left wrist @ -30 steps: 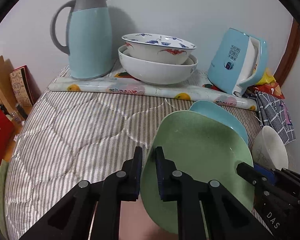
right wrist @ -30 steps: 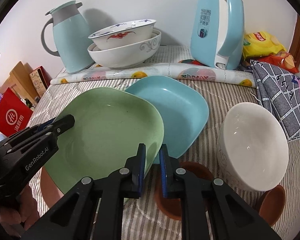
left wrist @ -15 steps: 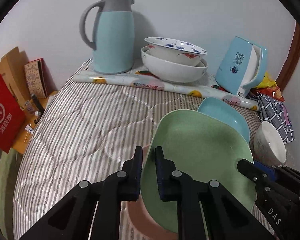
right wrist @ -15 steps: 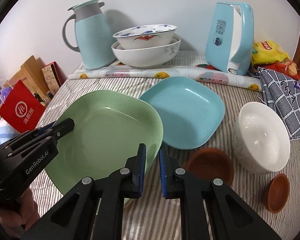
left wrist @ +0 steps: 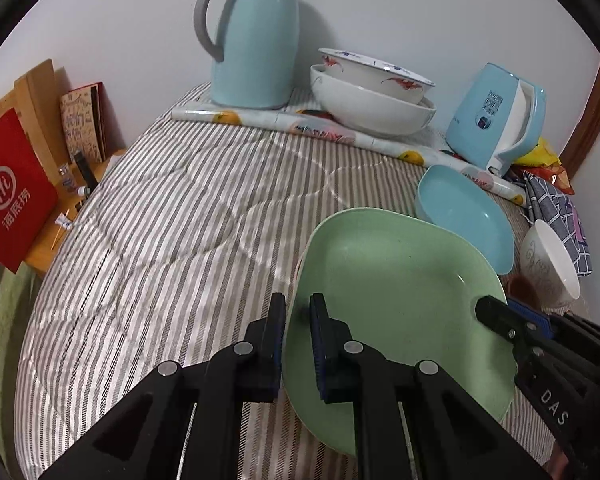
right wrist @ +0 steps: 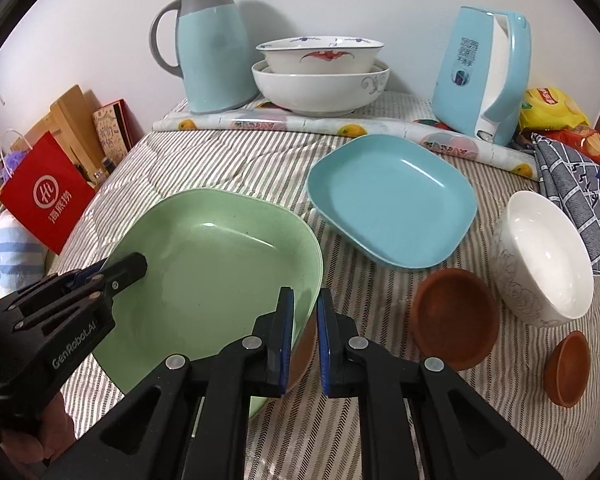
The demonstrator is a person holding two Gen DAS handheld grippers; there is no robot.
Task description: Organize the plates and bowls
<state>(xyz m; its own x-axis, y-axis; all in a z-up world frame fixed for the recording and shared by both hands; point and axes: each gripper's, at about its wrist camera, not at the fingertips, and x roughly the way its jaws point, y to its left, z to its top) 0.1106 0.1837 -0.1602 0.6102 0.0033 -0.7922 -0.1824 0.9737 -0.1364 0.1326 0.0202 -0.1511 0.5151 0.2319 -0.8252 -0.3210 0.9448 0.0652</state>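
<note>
Both grippers hold a green square plate (left wrist: 396,312) (right wrist: 212,280) above the striped cloth. My left gripper (left wrist: 298,320) is shut on its left rim, and it also shows in the right wrist view (right wrist: 140,266). My right gripper (right wrist: 305,320) is shut on its right rim, and it also shows in the left wrist view (left wrist: 482,306). A blue square plate (right wrist: 392,200) (left wrist: 464,216) lies behind. A white bowl (right wrist: 544,256) (left wrist: 550,268) lies tilted at the right. Two brown dishes (right wrist: 452,316) (right wrist: 568,368) sit near it. Two stacked white bowls (right wrist: 320,72) (left wrist: 372,96) stand at the back.
A blue thermos jug (right wrist: 212,44) (left wrist: 256,36) and a blue kettle (right wrist: 484,72) (left wrist: 496,120) stand at the back behind a rolled printed sheet (right wrist: 340,128). A checked cloth (right wrist: 580,192) and snack bags (right wrist: 556,112) lie right. A red bag (left wrist: 12,188) stands left of the table.
Both grippers have carried the green plate back and to the left, away from the blue plate. A brown dish that it covered now shows beside the white bowl.
</note>
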